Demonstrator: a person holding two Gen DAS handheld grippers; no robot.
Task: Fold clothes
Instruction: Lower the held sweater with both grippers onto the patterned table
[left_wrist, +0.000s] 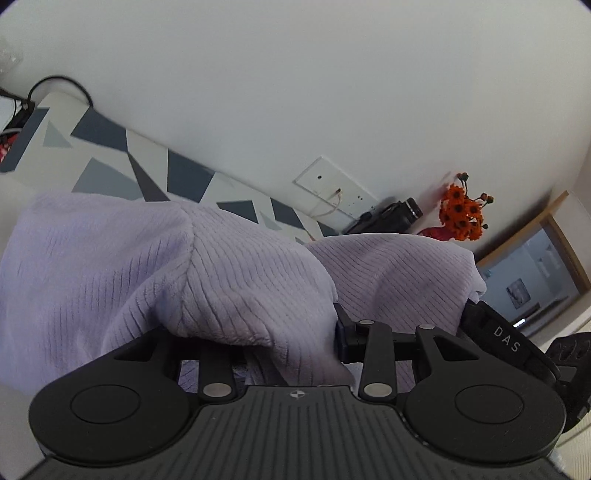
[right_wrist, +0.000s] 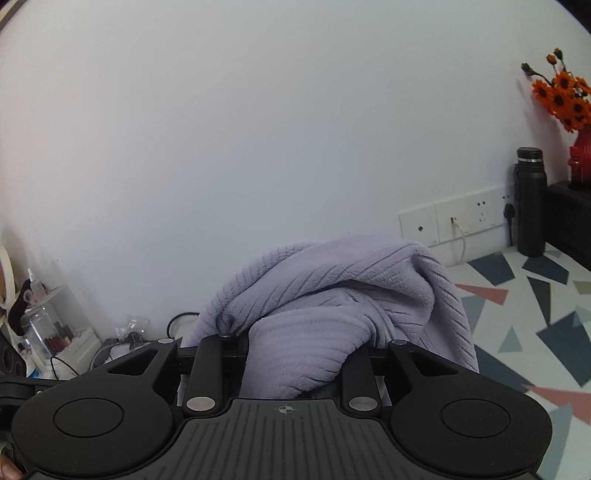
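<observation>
Lavender ribbed fleece garment (left_wrist: 155, 258) is filling the foreground of both wrist views, bunched up above a tabletop with a white cloth printed in grey, navy and salmon triangles (right_wrist: 517, 295). In the left wrist view the left gripper (left_wrist: 258, 332) is reaching into the soft folds; the fabric is draping over its black fingers and hiding their tips, and a thick wad is sitting between the jaws, so they are pinching the garment. The view is tilting, so that the patterned table is running diagonally behind the cloth.

In the right wrist view the right gripper (right_wrist: 295, 350) is likewise pinching the garment: a roll of the lavender fleece (right_wrist: 332, 302) is passing between its narrowly set jaws and mounding up in front of the camera, with the fingertips buried in it. At the right edge of the left view another black gripper body marked "DAS" (left_wrist: 509, 339) is showing just beside the cloth.

Behind the garment a plain white wall is carrying a white socket panel (right_wrist: 454, 221) with a white cable plugged in. A tall black flask (right_wrist: 530, 203) is standing near the panel, and orange artificial flowers in a red vase (right_wrist: 569, 103) are standing beyond it. Clear bottles and tangled cables (right_wrist: 55, 332) are crowding the far left end.
</observation>
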